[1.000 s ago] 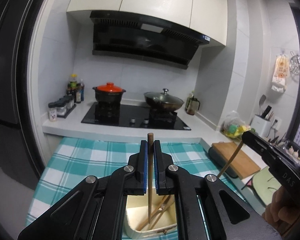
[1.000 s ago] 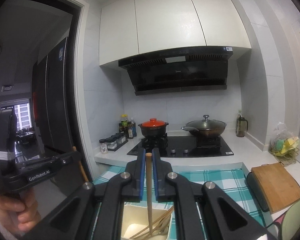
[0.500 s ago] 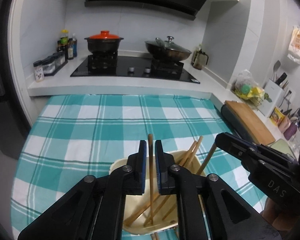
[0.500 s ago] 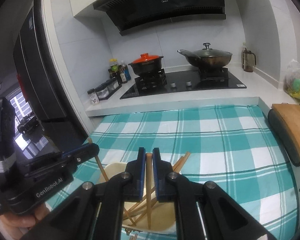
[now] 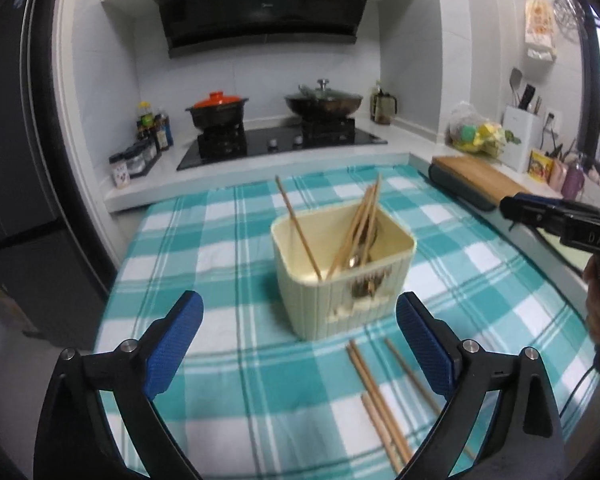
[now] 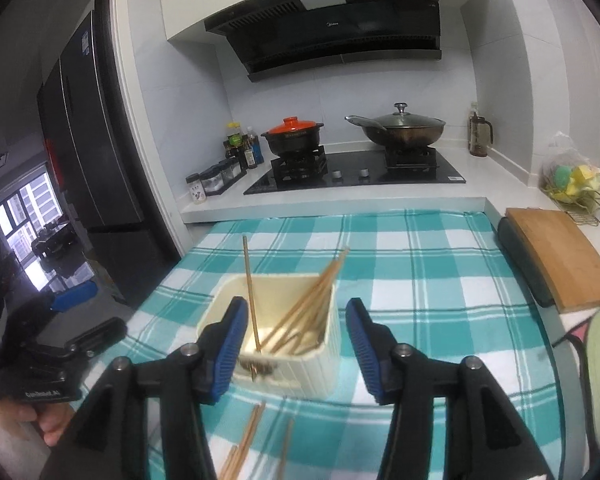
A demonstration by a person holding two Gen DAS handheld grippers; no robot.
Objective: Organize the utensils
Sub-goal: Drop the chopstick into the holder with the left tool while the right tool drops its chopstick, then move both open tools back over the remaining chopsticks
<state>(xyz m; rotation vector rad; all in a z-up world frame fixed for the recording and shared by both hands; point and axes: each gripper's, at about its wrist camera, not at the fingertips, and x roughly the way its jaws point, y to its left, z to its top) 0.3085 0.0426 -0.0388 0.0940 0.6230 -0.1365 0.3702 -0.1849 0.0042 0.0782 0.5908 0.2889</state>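
A cream ribbed utensil box [image 5: 342, 280] stands on the teal checked cloth [image 5: 228, 248]; it also shows in the right wrist view [image 6: 300, 364]. Several wooden chopsticks [image 5: 360, 220] lean inside it, one [image 5: 298, 228] apart at the left. More chopsticks [image 5: 380, 400] lie loose on the cloth in front of the box, also in the right wrist view [image 6: 246, 448]. My left gripper [image 5: 298, 336] is open and empty, just short of the box. My right gripper [image 6: 296, 340] is open and empty over the box's near rim.
A wooden cutting board [image 6: 560, 256] lies at the right edge of the cloth. Behind is a hob [image 6: 356, 172] with an orange-lidded pot [image 6: 294, 138] and a lidded wok [image 6: 400, 128]. Spice jars [image 6: 216, 178] stand at the left. A dark fridge [image 6: 84, 140] stands left.
Both grippers were each shut on a chopstick over the box. They have opened, the chopsticks now stand in the box, and both grippers have pulled back.
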